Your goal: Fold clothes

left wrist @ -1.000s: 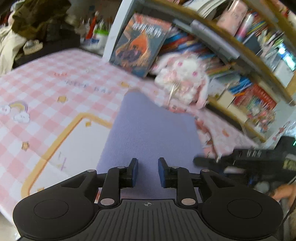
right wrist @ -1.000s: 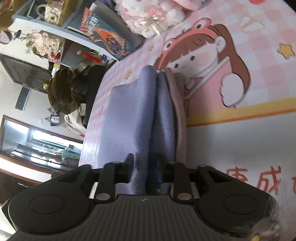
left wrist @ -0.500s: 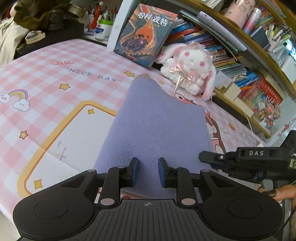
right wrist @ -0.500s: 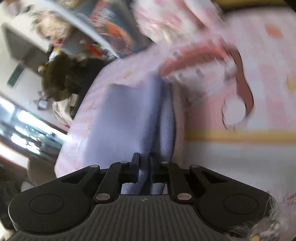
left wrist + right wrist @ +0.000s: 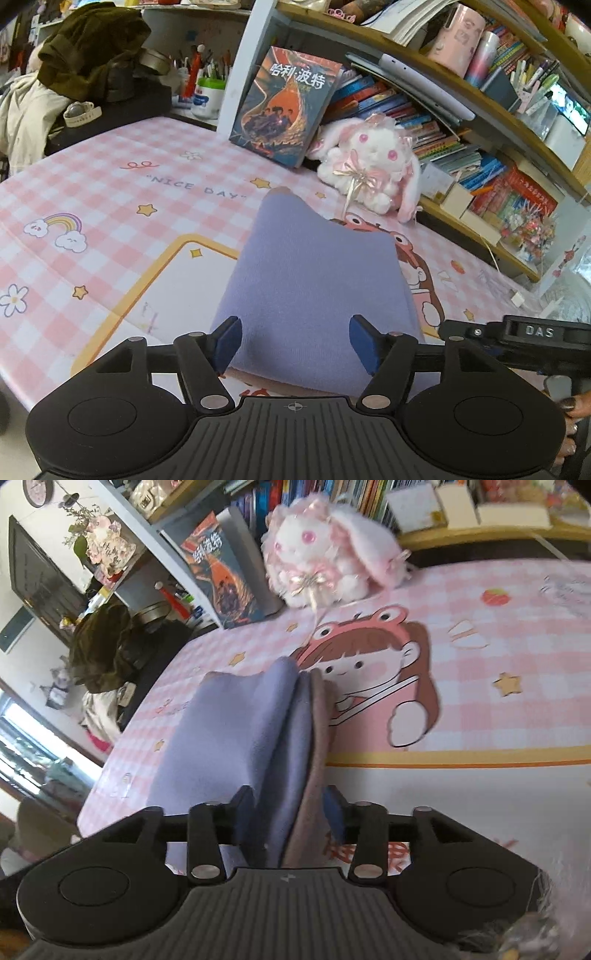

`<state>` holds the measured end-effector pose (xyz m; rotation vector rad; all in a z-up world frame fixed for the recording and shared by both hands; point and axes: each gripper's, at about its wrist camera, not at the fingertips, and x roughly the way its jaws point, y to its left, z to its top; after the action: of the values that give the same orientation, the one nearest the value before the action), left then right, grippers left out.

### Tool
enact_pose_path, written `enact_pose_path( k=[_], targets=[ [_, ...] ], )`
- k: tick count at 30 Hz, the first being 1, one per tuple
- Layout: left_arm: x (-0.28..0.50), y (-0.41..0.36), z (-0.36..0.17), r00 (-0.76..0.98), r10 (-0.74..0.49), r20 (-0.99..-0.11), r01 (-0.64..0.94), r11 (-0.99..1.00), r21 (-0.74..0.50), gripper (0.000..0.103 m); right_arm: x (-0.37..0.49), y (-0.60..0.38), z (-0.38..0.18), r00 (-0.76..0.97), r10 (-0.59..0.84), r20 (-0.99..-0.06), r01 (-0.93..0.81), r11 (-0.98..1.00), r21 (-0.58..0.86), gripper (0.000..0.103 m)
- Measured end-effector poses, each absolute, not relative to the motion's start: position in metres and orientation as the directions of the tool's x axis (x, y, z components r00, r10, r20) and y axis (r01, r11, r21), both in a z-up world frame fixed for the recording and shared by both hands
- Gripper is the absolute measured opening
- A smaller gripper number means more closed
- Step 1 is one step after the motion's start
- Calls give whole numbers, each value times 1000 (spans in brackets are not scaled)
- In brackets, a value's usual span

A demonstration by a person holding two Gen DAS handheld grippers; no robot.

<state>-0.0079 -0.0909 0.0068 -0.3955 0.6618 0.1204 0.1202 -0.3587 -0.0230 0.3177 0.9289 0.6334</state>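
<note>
A folded lavender garment point(image 5: 314, 280) lies on the pink checked table cover point(image 5: 110, 177). My left gripper point(image 5: 295, 341) is open, its blue-padded fingers spread above the garment's near edge, holding nothing. In the right wrist view the garment point(image 5: 236, 734) shows as stacked layers with a dusty-pink underside. My right gripper point(image 5: 290, 812) is open with the folded edge lying loose between its fingers. The right gripper also shows in the left wrist view point(image 5: 517, 339), at the garment's right corner.
A white and pink plush rabbit point(image 5: 369, 166) and a leaning book point(image 5: 288, 107) stand at the back by the crowded bookshelf point(image 5: 461, 96). A dark jacket pile point(image 5: 88, 55) sits at the far left. The table's near edge runs at lower left.
Both grippers have opened: the left fingers spread wide from nearly shut, and the right let go of the folded edge. The garment now rests on the table.
</note>
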Motion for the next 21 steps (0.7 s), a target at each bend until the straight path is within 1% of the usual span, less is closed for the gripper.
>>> enact_pose_path(
  k=[2, 5, 8, 13, 21],
  targets=[
    [-7, -89, 6, 783, -33, -621, -213, 924, -317, 67, 111, -358, -20, 460, 602, -653, -357, 799, 485, 62],
    [-6, -86, 5, 778, -72, -624, -166, 934, -315, 70, 95, -351, -17, 491, 551, -675, -340, 834, 435, 72],
    [-10, -82, 5, 771, -113, -626, -119, 941, -316, 73, 79, -337, -14, 516, 500, -696, -329, 865, 378, 78],
    [-20, -72, 5, 755, -165, -635, -47, 952, -303, 76, 53, -322, -11, 558, 423, -714, -270, 906, 326, 83],
    [-29, -47, -4, 707, -218, -673, 21, 957, -288, 79, 16, -305, -19, 568, 299, -767, -106, 951, 292, 85]
  ],
)
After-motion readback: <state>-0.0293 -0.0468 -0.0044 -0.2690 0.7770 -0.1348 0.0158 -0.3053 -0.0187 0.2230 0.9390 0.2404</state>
